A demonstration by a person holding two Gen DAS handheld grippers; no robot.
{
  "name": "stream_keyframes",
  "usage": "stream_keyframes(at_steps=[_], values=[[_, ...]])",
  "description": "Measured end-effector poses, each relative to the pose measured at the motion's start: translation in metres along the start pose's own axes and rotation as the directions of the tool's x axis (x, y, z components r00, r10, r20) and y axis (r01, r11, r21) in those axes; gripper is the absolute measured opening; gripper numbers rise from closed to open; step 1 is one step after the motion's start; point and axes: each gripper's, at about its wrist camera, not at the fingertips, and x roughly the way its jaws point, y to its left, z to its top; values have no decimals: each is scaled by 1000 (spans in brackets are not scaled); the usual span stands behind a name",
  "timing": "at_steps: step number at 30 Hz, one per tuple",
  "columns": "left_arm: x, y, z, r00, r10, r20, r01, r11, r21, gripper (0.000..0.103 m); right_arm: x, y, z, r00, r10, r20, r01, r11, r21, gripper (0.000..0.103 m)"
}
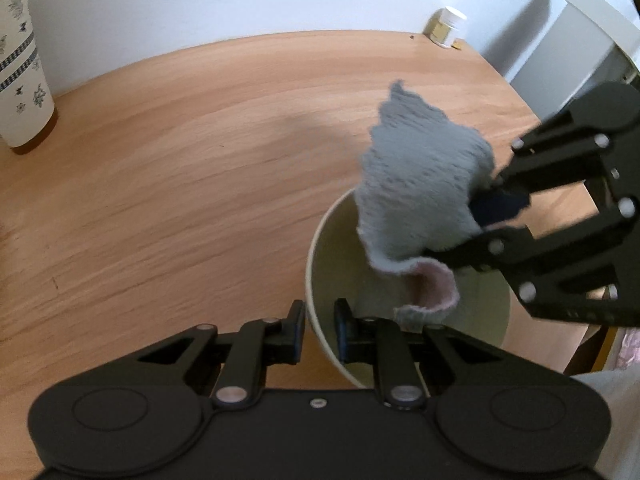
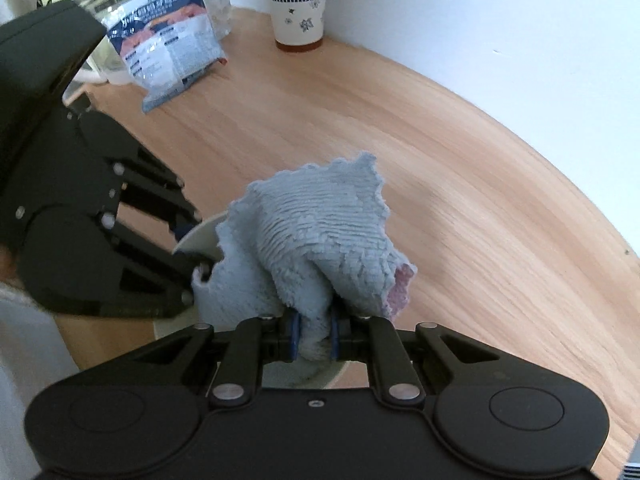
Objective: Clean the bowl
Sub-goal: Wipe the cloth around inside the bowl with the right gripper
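Left wrist view: my left gripper (image 1: 320, 334) pinches the bowl (image 1: 320, 264) by its rim near the table's (image 1: 180, 180) front edge, while my right gripper (image 2: 314, 336) — clenched on a bunched grey cloth (image 2: 312, 236) — hangs over the bowl's inside. Risk, as I judge it: a hard wipe could tip the bowl out of that thin rim grip — or tug the cloth loose.

Left wrist view: sits behind left gripper (image 1: 320, 334), looks steeply down on light wooden table (image 1: 180, 200), close. Right wrist view: same way behind right gripper (image 2: 314, 338), close. Both views share pale cream bowl (image 1: 320, 248), grey-blue fluffy cloth (image 2: 312, 240), white flower-printed cup (image 2: 298, 0), and each other's gripper.
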Motion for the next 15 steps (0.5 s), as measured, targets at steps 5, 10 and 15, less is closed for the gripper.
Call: stream_keyframes(at_steps=[5, 10, 15], values=[[-2, 5, 1, 1000, -6, 4, 6, 999, -40, 15, 7, 13, -6, 998, -25, -62, 19, 995, -100, 16], [-9, 19, -1, 1000, -20, -13, 19, 998, -51, 14, 26, 23, 0, 994, 18, -109, -30, 994, -108, 16], [1, 23, 2, 999, -31, -36, 27, 992, -123, 11, 33, 21, 5, 984, 130, -123, -134, 990, -29, 17]])
